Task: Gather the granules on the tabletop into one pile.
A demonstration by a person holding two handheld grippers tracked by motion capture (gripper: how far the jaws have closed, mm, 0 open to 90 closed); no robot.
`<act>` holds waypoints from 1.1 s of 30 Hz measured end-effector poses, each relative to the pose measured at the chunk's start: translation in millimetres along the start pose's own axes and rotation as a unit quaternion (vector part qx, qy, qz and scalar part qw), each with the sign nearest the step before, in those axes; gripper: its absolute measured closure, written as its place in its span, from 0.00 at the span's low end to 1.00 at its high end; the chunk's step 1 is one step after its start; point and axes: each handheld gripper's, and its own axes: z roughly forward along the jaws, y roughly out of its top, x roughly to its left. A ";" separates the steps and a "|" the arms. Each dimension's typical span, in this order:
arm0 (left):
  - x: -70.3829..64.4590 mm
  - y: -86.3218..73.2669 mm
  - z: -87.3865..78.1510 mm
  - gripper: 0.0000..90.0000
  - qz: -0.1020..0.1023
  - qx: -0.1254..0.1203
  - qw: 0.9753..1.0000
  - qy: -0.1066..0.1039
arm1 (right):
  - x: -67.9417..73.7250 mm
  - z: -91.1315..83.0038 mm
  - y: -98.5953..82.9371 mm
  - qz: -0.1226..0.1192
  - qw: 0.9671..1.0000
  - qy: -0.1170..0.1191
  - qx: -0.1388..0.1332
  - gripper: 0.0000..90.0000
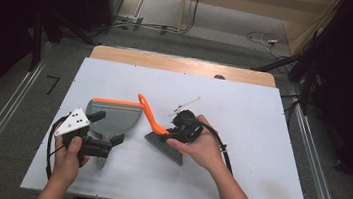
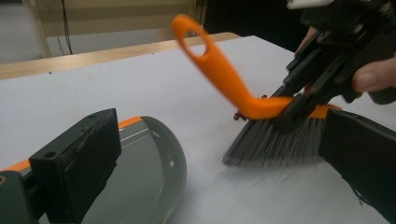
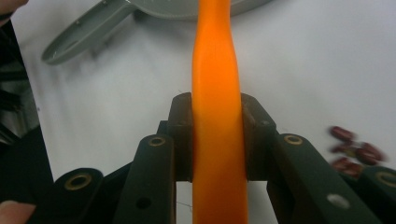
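Observation:
A hand brush with an orange handle and grey bristles rests bristles-down on the white table. My right gripper is shut on the handle just above the bristles, and it also appears across the table from the left gripper. A grey dustpan with an orange edge lies flat to the left of the brush. My left gripper stands open over the pan's near side, its jaws wide apart. Several small red beans lie beside the bristles.
The white board covers the table, with a wooden strip along its far edge. The dustpan's grey handle points toward the person. Cables lie on the floor beyond the table.

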 end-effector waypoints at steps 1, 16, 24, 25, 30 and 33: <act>0.2 0.0 -0.6 0.00 -0.002 -0.001 1.000 0.001 | 0.1 7.1 1.2 0.013 1.000 -0.009 0.011 0.77; 1.8 0.0 -0.3 0.00 -0.004 -0.003 1.000 0.000 | -56.5 -42.2 -35.7 0.120 0.988 -0.094 -0.031 0.77; 1.9 -0.1 -0.9 0.00 -0.006 -0.004 1.000 -0.001 | -65.7 -98.3 -69.1 0.161 0.962 -0.209 -0.066 0.76; 1.7 -0.1 -0.8 0.00 -0.007 -0.004 1.000 -0.001 | -68.4 -101.4 -79.6 0.172 0.949 -0.258 -0.059 0.76; -0.5 1.2 -0.3 0.00 -0.005 -0.004 1.000 -0.001 | -73.0 -85.4 -91.3 0.204 0.926 -0.317 -0.038 0.76; -0.7 1.1 0.3 0.00 -0.005 -0.004 1.000 -0.001 | -66.5 -73.3 -87.3 0.221 0.918 -0.327 -0.043 0.77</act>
